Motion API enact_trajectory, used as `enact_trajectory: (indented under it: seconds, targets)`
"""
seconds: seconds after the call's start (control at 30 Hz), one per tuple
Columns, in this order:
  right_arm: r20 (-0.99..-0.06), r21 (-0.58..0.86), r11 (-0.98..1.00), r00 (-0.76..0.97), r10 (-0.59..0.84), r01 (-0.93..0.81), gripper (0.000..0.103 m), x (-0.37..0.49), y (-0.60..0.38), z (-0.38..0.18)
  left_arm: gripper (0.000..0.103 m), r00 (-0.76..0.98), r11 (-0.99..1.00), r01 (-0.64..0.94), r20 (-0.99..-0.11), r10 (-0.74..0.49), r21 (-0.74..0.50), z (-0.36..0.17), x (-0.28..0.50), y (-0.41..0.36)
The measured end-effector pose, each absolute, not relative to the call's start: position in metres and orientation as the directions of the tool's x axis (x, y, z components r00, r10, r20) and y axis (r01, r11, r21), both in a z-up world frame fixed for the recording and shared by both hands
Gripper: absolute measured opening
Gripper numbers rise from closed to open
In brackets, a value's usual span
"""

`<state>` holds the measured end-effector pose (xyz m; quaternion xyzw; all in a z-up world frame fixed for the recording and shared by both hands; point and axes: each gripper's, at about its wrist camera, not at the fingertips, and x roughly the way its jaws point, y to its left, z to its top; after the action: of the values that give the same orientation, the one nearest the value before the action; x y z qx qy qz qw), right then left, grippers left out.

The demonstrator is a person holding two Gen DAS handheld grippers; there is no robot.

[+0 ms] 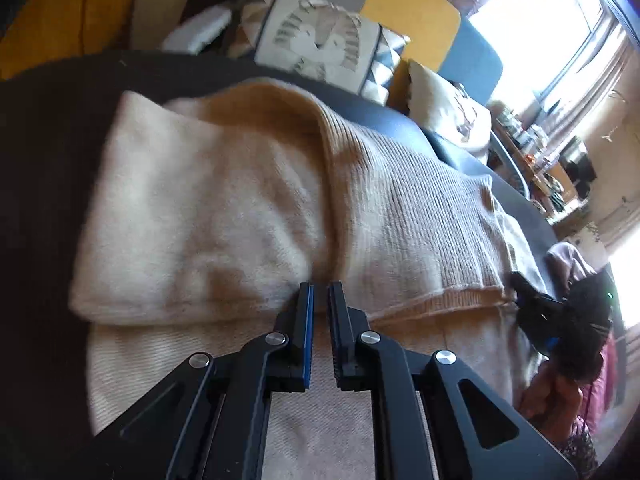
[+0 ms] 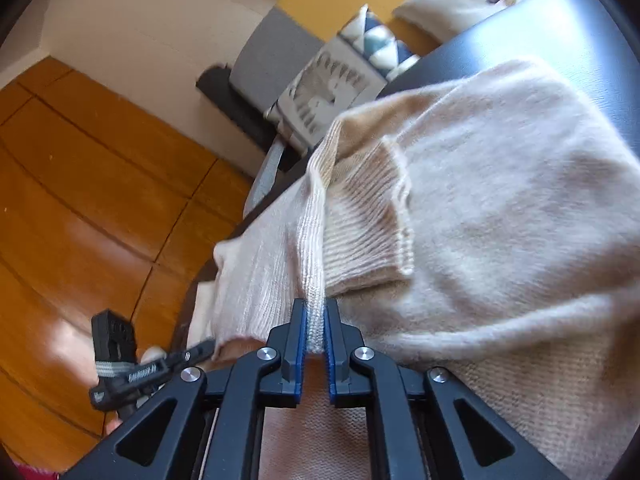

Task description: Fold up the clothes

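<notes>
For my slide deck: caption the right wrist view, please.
Right gripper pinches the ribbed hem of a cream sweater on a dark table.

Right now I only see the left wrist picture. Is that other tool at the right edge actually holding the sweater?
Observer: Yes. In the right wrist view, the right gripper has its jaws shut on the ribbed edge of the sweater.
Operator: Does the sweater stay on the table there?
Observer: Not entirely. One corner sticks out past the edge of the dark table, with the wooden floor behind it.
</notes>
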<state>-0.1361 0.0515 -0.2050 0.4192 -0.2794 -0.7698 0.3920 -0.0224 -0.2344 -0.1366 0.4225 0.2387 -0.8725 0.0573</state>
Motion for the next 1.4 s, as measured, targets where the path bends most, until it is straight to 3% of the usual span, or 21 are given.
enact_trajectory:
  seconds: [0.1,0.3,0.4,0.57,0.7,0.87,1.03,1.27,1.3,1.4]
  targets:
    - [-0.357,0.77,-0.517,-0.42,-0.834,0.373,0.022,-0.13,0.071,-0.202,0.01,-0.682,-0.9,0.301,-0.731,0.029,-0.316,-0.116,-0.019,-0.228]
    - [-0.213,0.866,-0.405,-0.518,-0.829,0.292,0.022,-0.138,0.108,-0.214,0.01,-0.701,-0.957,0.177,-0.712,0.041,-0.229,-0.087,-0.068,-0.179]
    - [-0.179,0.882,-0.374,-0.531,-0.828,0.287,0.022,-0.137,0.119,-0.216,0.01,-0.673,-0.988,0.106,-0.74,0.015,-0.117,-0.095,-0.104,-0.136]
    - [-0.207,0.861,-0.407,-0.52,-0.829,0.305,0.023,-0.136,0.121,-0.213,0.011,-0.641,-0.998,0.042,-0.765,-0.062,0.046,-0.131,-0.13,-0.101]
    - [-0.255,0.843,-0.452,-0.522,-0.814,0.293,0.023,-0.139,0.116,-0.212,0.015,-0.72,-0.995,0.038,-0.688,-0.094,0.097,-0.144,-0.11,-0.098]
    - [-0.386,0.744,-0.584,-0.504,-0.773,0.325,0.023,-0.15,0.096,-0.193,0.021,-0.733,-0.999,0.047,-0.679,-0.049,0.021,-0.143,-0.108,-0.111]
    - [-0.43,0.704,-0.583,-0.411,-0.804,0.405,0.011,-0.2,0.06,-0.165,0.021,-0.745,-0.997,0.042,-0.667,0.014,-0.068,-0.144,-0.106,-0.12]
    - [-0.647,0.595,-0.734,-0.348,-0.679,0.326,0.008,-0.264,0.029,-0.186,0.021,-0.757,-0.996,0.043,-0.653,0.019,-0.079,-0.145,-0.106,-0.118]
    - [-0.64,0.608,-0.734,-0.36,-0.679,0.302,0.001,-0.268,0.035,-0.19,0.021,-0.759,-0.996,0.042,-0.651,0.022,-0.084,-0.145,-0.106,-0.118]
    - [-0.633,0.612,-0.746,-0.402,-0.661,0.263,0.0,-0.275,0.046,-0.195,0.021,-0.762,-0.994,0.042,-0.646,0.03,-0.096,-0.147,-0.106,-0.12]
